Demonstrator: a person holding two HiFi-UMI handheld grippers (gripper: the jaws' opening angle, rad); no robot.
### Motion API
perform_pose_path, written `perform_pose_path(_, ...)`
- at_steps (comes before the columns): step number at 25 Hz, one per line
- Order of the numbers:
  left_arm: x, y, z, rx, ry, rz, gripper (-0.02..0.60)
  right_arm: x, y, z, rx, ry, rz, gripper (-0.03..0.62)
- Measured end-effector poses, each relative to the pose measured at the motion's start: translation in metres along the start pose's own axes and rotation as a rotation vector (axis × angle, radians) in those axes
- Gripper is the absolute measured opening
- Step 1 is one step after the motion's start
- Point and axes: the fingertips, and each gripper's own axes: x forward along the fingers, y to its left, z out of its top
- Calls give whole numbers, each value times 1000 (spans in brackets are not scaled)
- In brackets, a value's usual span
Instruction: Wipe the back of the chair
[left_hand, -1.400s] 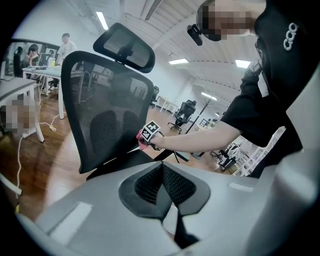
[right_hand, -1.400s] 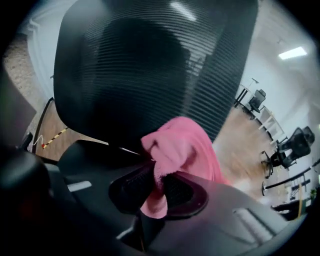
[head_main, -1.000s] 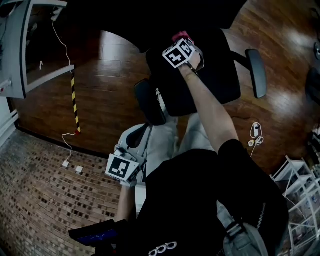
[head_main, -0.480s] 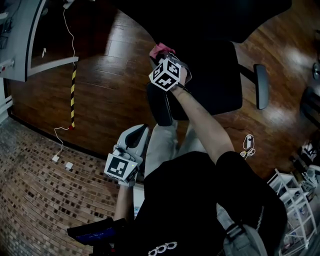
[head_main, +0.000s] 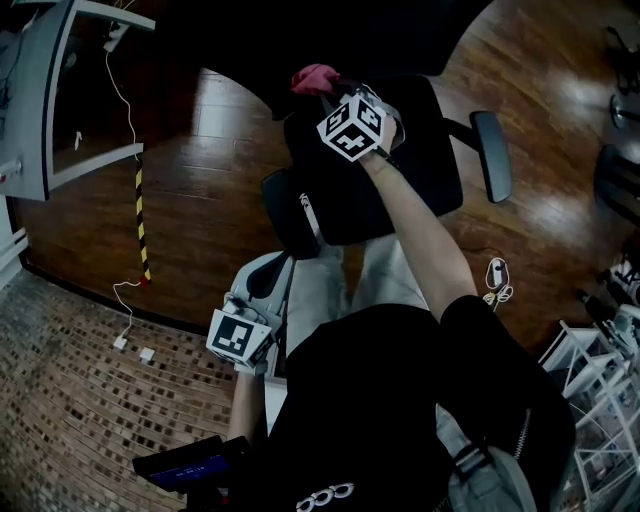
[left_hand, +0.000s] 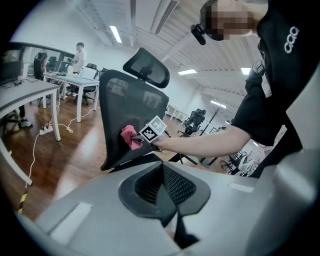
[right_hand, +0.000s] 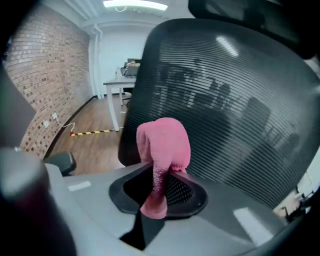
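Plainly, right gripper pins pink cloth (against chair back); desk leftward.

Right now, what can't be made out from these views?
- Whether the cloth touches the backrest: right gripper view, the cloth itself covers any contact.
- Chair base: head view, the seat hides it.
- Headrest: right gripper view, cut off by the top edge.
- People at desks: left gripper view, too small.
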Motion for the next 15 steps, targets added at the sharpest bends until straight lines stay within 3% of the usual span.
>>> perform_pose_path(8, 42, -47, 30, 59, 19, -79, -8, -69, -181, -95, 236, 59, -237, 51)
perform_pose_path(12, 62, -70, 26, 74, 42, -118, -9, -95, -242, -130, 343, 73, -344, 51)
perform_pose_path(15, 69, -83, 29, 83, 47, -142, -8, -121, -272, -133, 404, 54, -441, 51)
